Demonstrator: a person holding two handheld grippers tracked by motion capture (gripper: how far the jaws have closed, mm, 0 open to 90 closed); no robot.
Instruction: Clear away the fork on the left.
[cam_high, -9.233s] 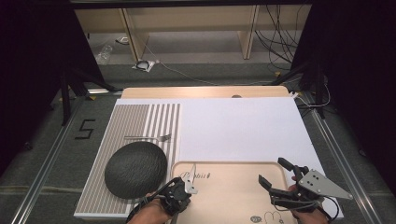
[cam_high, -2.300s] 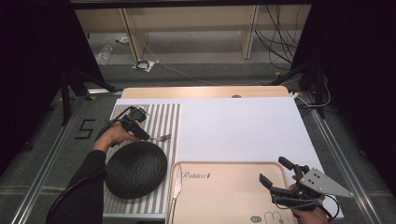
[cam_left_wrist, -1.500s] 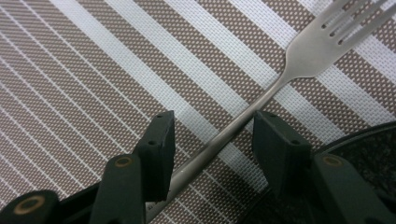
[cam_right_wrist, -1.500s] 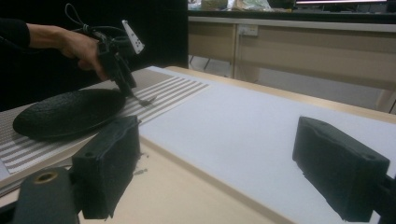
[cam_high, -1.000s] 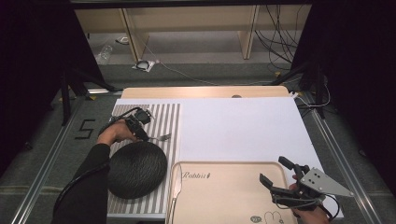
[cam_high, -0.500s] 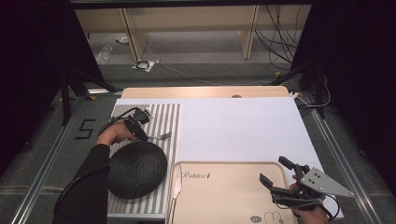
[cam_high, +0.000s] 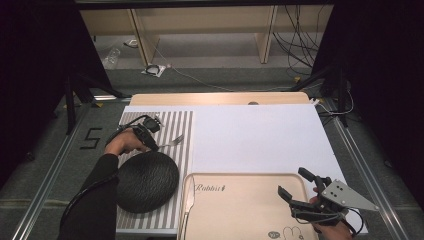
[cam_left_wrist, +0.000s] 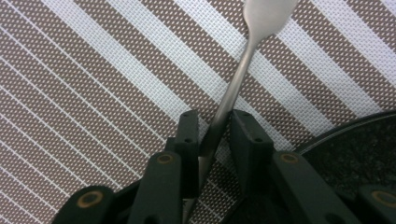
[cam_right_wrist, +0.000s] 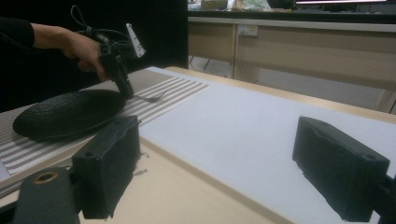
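Observation:
A silver fork (cam_high: 172, 142) lies on the striped mat (cam_high: 175, 120), just beyond the black plate (cam_high: 147, 180). My left gripper (cam_high: 152, 142) points down over the fork's handle (cam_left_wrist: 212, 135), which runs between the two jaws. The jaws have just been closing. A slit of mat still shows beside the right pad (cam_left_wrist: 243, 140), so they are open around the handle. My right gripper (cam_high: 295, 195) hovers open over the near right corner of the wooden tray (cam_high: 240, 200), with nothing between its pads (cam_right_wrist: 336, 163).
A knife (cam_high: 189, 202) lies along the tray's left edge. A white board (cam_high: 260, 135) covers the table's middle and right. The plate's rim (cam_left_wrist: 359, 144) sits close beside the left jaws. The floor beyond holds cables.
Since the oldest frame the left hand has gone from the tray's near left corner to the fork at the mat's far side. In the last second neither hand shifted.

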